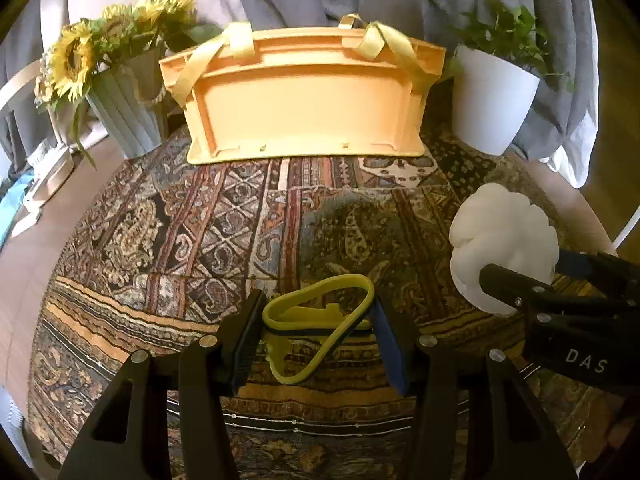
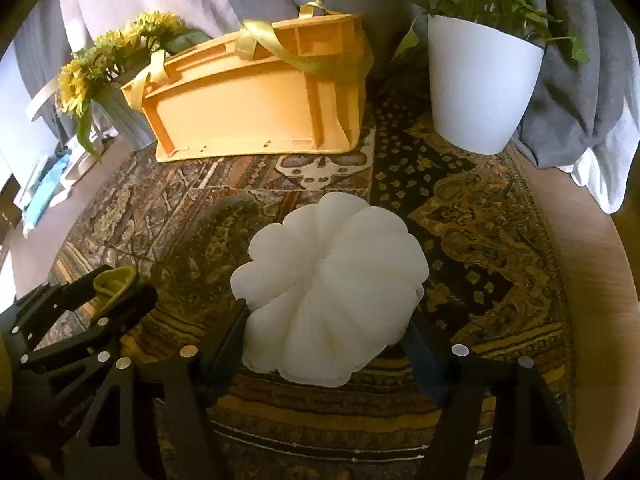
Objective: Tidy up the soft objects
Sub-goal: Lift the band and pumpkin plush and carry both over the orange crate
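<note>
My left gripper (image 1: 316,328) is shut on a yellow-green soft band object (image 1: 320,316), squeezed between its fingers above the patterned cloth; it also shows in the right wrist view (image 2: 114,280). My right gripper (image 2: 328,328) is shut on a white pumpkin-shaped plush cushion (image 2: 332,292), which also shows in the left wrist view (image 1: 504,240) at the right. An orange plastic crate (image 1: 304,100) with yellow straps stands at the back of the table; it appears in the right wrist view (image 2: 256,108) too.
A sunflower bunch in a ribbed grey pot (image 1: 120,80) stands left of the crate. A green plant in a white pot (image 1: 492,96) stands right of it. A patterned cloth (image 1: 200,240) covers the round table. Grey curtains hang behind.
</note>
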`<action>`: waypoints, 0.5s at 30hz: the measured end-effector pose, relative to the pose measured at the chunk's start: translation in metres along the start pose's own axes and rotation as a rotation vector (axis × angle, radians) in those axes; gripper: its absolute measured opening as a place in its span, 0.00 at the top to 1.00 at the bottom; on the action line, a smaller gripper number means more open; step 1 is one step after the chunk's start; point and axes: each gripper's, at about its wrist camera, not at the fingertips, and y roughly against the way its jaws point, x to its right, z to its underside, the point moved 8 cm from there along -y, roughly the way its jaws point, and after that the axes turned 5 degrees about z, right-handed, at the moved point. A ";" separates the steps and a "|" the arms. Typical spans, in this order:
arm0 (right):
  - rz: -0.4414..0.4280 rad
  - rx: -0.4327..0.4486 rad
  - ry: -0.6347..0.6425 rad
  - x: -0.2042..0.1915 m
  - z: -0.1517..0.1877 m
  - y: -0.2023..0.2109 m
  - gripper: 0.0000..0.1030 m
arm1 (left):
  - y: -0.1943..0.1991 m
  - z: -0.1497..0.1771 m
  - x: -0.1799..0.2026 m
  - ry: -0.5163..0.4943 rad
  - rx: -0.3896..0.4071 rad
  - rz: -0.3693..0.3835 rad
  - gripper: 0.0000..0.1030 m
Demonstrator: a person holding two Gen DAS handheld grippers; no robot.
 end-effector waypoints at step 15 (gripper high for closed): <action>0.012 0.087 -0.008 0.007 -0.006 0.032 0.39 | 0.023 -0.013 0.014 -0.030 0.070 0.003 0.49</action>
